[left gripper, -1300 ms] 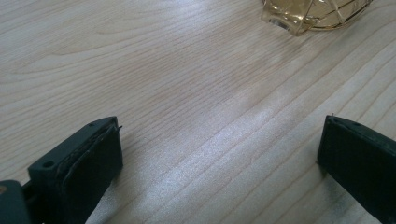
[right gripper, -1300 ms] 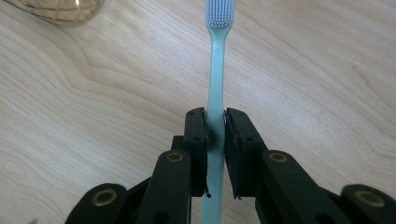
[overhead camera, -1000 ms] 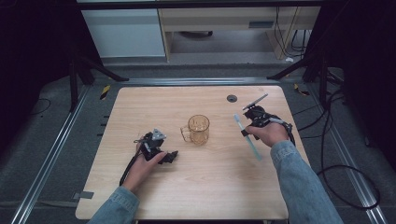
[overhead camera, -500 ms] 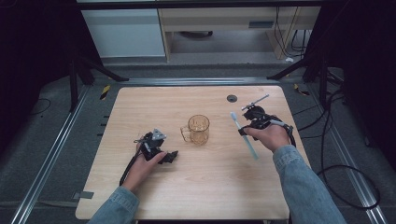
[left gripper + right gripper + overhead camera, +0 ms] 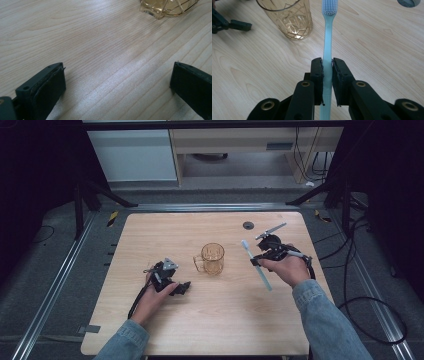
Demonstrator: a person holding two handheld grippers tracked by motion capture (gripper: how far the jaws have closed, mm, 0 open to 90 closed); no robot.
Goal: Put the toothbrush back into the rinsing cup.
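I keep my right hand-held gripper clamped on the toothbrush, now lifted nearer the amber cup, ready for insertion; the left hand-held gripper rests open.

Mug cropped at top edge

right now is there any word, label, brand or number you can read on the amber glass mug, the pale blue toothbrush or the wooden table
None can be read.
Amber glass mug: only a cut line pattern, no text.
Pale blue toothbrush, clamped in the right gripper: plain handle, no brand visible.
Light wooden table: bare grain, no label.
Small dark round disc on the table: too small to tell any marking.
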